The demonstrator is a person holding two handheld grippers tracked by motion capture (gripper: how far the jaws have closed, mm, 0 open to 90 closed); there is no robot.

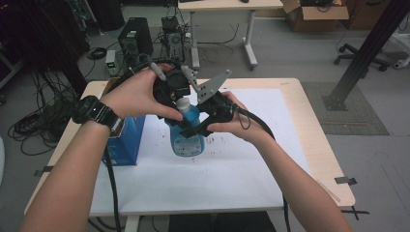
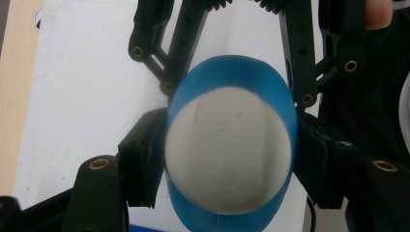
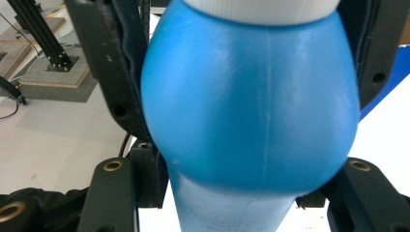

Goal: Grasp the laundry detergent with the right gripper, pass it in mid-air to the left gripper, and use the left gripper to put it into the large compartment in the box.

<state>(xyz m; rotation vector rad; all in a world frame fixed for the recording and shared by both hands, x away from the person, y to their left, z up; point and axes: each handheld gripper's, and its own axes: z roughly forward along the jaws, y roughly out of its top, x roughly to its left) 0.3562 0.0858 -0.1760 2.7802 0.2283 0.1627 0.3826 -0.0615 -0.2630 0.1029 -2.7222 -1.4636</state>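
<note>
Hands meet over the middle of the pale wooden desk (image 1: 316, 145), where we hold 2 black two-jaw tools against a translucent blue plastic bottle with a white round cap (image 1: 186, 130). The bottle stands upright on the white paper sheet (image 1: 232, 169) that covers most of the desk.

Our left tool (image 1: 180, 107) comes in from above at the bottle's top. In the left gripper view its jaws sit on either side of the blue shoulder just below the cap, touching it on both sides, so this tool is clenched on the bottle (image 2: 231, 150).

Our right tool (image 1: 196, 126) comes from the right, lower down. In the right gripper view its jaws are spread part way and press the bottle's narrower body just under the rounded blue bulge (image 3: 251, 106), so it too is grasping the bottle.

We see a blue cardboard box (image 1: 126, 141) standing just left of the bottle, near our left hand (image 1: 138, 94). Our right hand (image 1: 241, 123) wraps its tool from the right.
</note>
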